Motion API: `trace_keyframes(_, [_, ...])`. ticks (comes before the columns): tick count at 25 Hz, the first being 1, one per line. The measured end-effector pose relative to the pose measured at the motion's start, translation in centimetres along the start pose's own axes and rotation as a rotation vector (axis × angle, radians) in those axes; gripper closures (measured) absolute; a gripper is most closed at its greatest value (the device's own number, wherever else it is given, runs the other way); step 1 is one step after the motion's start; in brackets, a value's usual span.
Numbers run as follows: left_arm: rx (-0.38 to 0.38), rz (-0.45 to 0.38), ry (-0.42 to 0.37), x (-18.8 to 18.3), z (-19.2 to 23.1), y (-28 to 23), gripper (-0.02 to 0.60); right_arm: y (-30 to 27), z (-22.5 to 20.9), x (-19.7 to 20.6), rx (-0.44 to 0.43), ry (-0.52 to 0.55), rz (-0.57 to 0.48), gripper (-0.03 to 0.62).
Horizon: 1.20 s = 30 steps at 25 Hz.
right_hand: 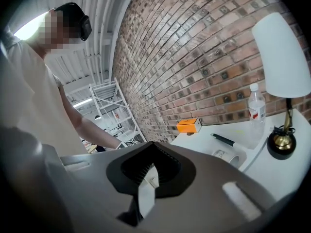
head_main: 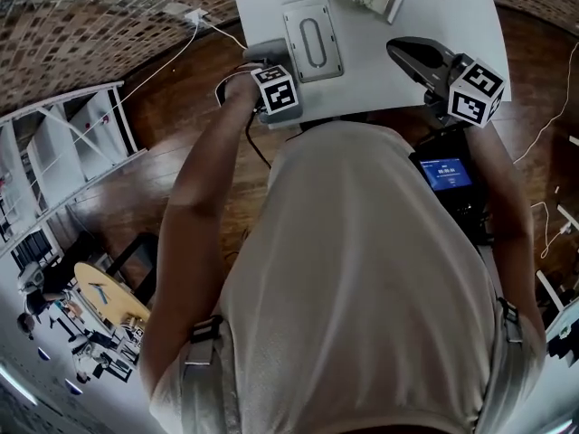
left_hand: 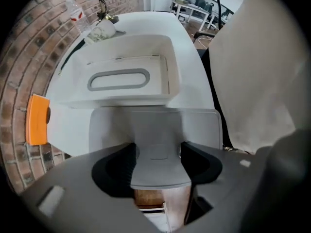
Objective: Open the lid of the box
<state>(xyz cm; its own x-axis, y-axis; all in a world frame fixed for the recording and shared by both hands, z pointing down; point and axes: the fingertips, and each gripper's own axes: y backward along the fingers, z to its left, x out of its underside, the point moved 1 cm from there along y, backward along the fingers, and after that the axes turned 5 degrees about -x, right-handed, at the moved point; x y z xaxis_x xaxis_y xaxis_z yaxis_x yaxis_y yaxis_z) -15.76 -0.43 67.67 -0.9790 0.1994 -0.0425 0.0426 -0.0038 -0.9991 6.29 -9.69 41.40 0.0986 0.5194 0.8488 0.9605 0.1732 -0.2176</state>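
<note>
Grey tab (left_hand: 155, 125) of the box (left_hand: 121, 79) clamped in left gripper (left_hand: 158, 163), box just ahead; right gripper (right_hand: 146, 178) closed, empty, well clear. Risk: box unpinned, so pulling may drag it or slip the tab.

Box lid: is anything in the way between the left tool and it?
No, nothing visible stands between them. The left tool pinches the grey flap at the near edge of the box. The orange block and the bottle sit off to the side by the wall.
</note>
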Motion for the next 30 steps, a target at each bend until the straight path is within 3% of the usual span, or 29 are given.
trace_keyframes(10, [0.030, 0.046, 0.014, -0.3, 0.1, -2.0, 0.278, 0.4, -0.3, 0.6, 0.022, -0.004, 0.002, 0.592])
trace_keyframes(15, [-0.027, -0.069, 0.121, -0.4, 0.4, 1.8, 0.268, -0.3, 0.4, -0.1, -0.004, 0.011, 0.012, 0.592])
trace_keyframes(17, [-0.078, -0.155, 0.229, 0.1, 0.6, 4.4, 0.270, -0.5, 0.9, -0.2, -0.017, 0.022, 0.013, 0.592])
trace_keyframes(19, [-0.138, -0.295, 0.406, 0.6, 1.3, 7.5, 0.278, -0.9, 1.3, -0.6, -0.035, 0.036, 0.010, 0.592])
trace_keyframes(21, [-0.224, -0.499, 0.595, 0.9, 2.5, 11.2, 0.333, -1.6, 1.4, -0.9, -0.060, 0.051, 0.012, 0.592])
trace_keyframes(23, [-0.319, -0.707, 0.741, 1.1, 3.6, 15.1, 0.428, -2.3, 1.5, -1.0, -0.085, 0.071, 0.025, 0.592])
trace_keyframes(26, [-0.435, -0.938, 0.829, 1.2, 3.5, 20.3, 0.510, -3.3, 2.2, -1.3, -0.116, 0.095, 0.039, 0.592])
trace_keyframes(30, [-0.524, -1.130, 0.855, 1.3, 2.3, 25.6, 0.580, -4.0, 4.0, -1.9, -0.152, 0.119, 0.051, 0.592])
